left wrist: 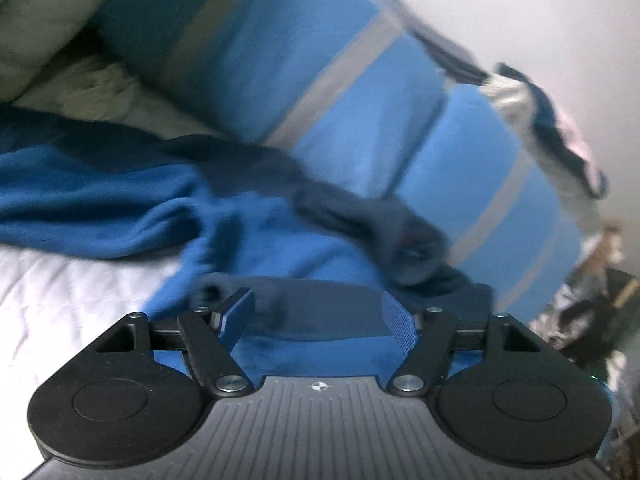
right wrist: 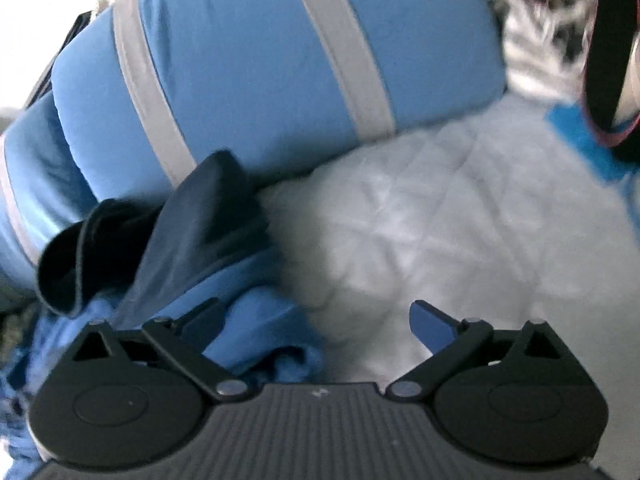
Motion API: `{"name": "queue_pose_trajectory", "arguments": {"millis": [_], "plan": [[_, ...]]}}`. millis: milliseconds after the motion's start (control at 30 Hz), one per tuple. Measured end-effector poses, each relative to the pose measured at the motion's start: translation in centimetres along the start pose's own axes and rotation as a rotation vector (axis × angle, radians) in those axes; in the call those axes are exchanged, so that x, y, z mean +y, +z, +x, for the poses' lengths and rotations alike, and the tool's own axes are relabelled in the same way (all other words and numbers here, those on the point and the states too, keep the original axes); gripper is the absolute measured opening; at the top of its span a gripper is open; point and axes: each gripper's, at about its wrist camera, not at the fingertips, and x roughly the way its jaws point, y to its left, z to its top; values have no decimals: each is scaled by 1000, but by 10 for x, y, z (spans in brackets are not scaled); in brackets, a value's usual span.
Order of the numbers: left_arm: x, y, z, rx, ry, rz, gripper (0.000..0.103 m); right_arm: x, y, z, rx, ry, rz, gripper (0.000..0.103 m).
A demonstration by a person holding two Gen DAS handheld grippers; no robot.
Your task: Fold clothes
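clothes (left wrist: 100,196) in blue lie crumpled on the bed (right wrist: 440,220) beside striped pillows (left wrist: 320,64). left gripper (left wrist: 320,316) and right gripper (right wrist: 316,324) both released, jaws apart, grasping nothing.

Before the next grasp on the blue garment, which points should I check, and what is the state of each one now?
1. Left gripper open, nothing pinched: ok.
2. Right gripper open, nothing pinched: ok.
3. Blue garment lying flat: not ok, it is bunched, its dark collar crumpled.
4. Free folding space on the white quilt: ok beside the garment.
5. Striped pillows clear of the garment: not ok, the dark collar lies against one.
6. Which garment edge to take: cannot tell, the pictures are blurred.
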Motion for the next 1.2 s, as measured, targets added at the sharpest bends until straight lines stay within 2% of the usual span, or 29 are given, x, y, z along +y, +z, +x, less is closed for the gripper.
{"name": "queue_pose_trajectory", "arguments": {"millis": [67, 133, 167, 300, 367, 433, 533, 700, 833, 933, 1033, 1200], "plan": [[-15, -2, -2, 3, -36, 21, 70, -7, -1, 8, 60, 53, 72, 98], [-28, -4, -3, 9, -75, 43, 70, -15, -2, 12, 88, 109, 147, 88], [-35, -5, -4, 14, -103, 50, 70, -17, -2, 13, 95, 138, 170, 86], [-56, -5, -3, 40, -272, 106, 70, -25, -11, 23, 144, 236, 232, 70], [-70, -7, -9, 61, -257, 120, 70, -25, -13, 27, 153, 241, 235, 61], [-88, -8, -17, 79, -232, 150, 70, -23, -13, 30, 163, 222, 228, 47], [-132, -6, -47, 70, -204, 273, 70, -22, -9, 33, 176, 191, 219, 41], [-206, 8, -92, 63, -229, 388, 76, -22, -7, 34, 187, 174, 198, 39], [-259, 22, -99, 108, -256, 430, 77, -22, -6, 34, 190, 166, 193, 39], [-289, 33, -76, 121, -271, 442, 77, -24, -6, 34, 191, 168, 204, 39], [-303, 36, -32, 136, -287, 445, 77, -30, -6, 36, 194, 183, 232, 38], [-317, 24, 83, 193, -232, 535, 77, -36, -8, 36, 193, 202, 248, 34]]}}
